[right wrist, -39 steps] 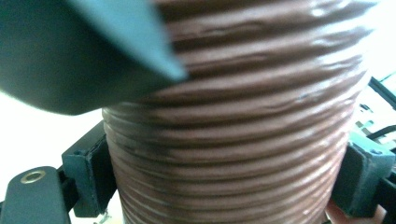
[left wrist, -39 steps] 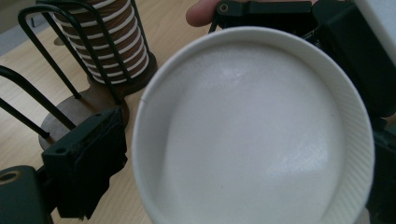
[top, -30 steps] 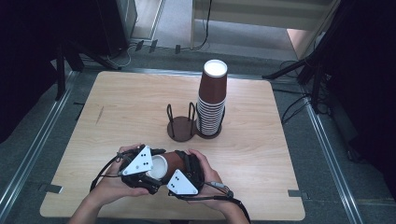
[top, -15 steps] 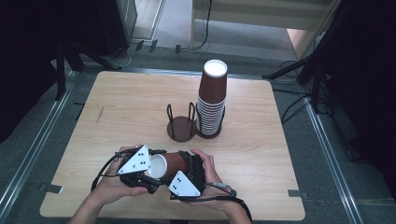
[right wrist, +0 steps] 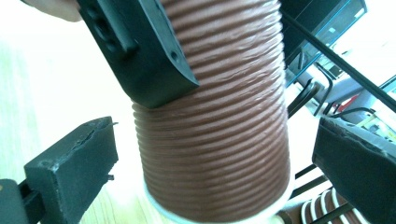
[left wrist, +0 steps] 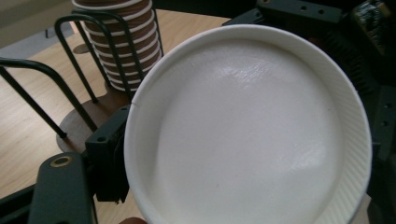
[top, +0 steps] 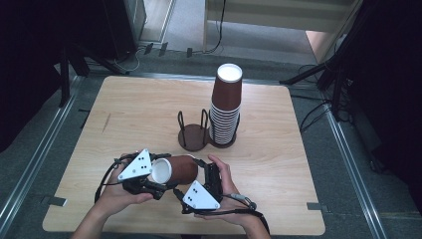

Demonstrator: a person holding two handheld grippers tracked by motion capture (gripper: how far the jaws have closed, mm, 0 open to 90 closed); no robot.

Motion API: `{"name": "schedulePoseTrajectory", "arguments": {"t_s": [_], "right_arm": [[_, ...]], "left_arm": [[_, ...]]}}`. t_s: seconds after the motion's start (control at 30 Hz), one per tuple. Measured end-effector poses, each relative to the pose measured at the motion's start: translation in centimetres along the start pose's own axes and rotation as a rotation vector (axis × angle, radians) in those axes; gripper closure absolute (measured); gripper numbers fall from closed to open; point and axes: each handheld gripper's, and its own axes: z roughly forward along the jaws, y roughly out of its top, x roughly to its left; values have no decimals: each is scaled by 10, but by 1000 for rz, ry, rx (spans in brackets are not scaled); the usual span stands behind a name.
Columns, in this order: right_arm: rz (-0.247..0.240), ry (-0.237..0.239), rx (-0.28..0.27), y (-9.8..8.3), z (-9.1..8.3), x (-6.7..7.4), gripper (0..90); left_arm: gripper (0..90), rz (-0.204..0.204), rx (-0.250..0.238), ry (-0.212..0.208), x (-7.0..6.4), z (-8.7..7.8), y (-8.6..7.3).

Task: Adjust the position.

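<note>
A brown ribbed paper cup [top: 179,170] lies on its side above the near table edge, white mouth to the left. My left gripper [top: 166,174] has just been closing and is shut on the cup near its rim. The white inside of the cup [left wrist: 252,135] faces the left gripper view, and one of that gripper's fingers [right wrist: 144,51] presses on the ribbed wall [right wrist: 215,140]. My right gripper [top: 201,174] has just been opening. In the right gripper view its jaws [right wrist: 212,163] stand open on both sides of the cup, with a gap at each pad.
A tall stack of brown cups [top: 226,107] stands mid-table in a holder. Beside it, to the left, is a black wire cup holder on a round wooden base [top: 193,130]. The wooden table [top: 298,164] has dark stands and cables around it.
The right gripper's jaws look wider around the cup than a second ago. Both hands and the cup stay about where they were.
</note>
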Motion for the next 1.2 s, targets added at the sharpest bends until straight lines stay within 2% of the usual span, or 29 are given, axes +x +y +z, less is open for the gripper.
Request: {"name": "schedulePoseTrajectory", "arguments": {"t_s": [0.17,0.3,0.43,0.63,0.8,0.87,0.93,1.03,1.2], "right_arm": [[5,-8,-16,5,-3,-1,1],[-6,-25,-16,9,-4,-1,1],[40,-43,-30,12,-4,-4,7],[52,-77,-8,14,-2,-5,15],[92,-85,-5,18,-1,-5,15],[95,-116,15,18,2,-6,15],[120,-152,45,18,4,-8,21],[130,-154,59,17,4,-10,41],[156,-129,70,18,4,-11,44]], "left_arm": [[203,-46,-29,38,8,-4,-3],[203,-62,-45,78,12,-8,-5],[204,-92,-80,131,17,-13,-5],[205,-113,-111,210,20,-20,-6],[205,-133,-168,232,22,-27,-7],[204,-134,-184,246,22,-29,-7],[204,-129,-206,262,22,-30,-7],[204,-140,-245,279,22,-33,-7],[203,-163,-283,305,24,-37,-8]]}}
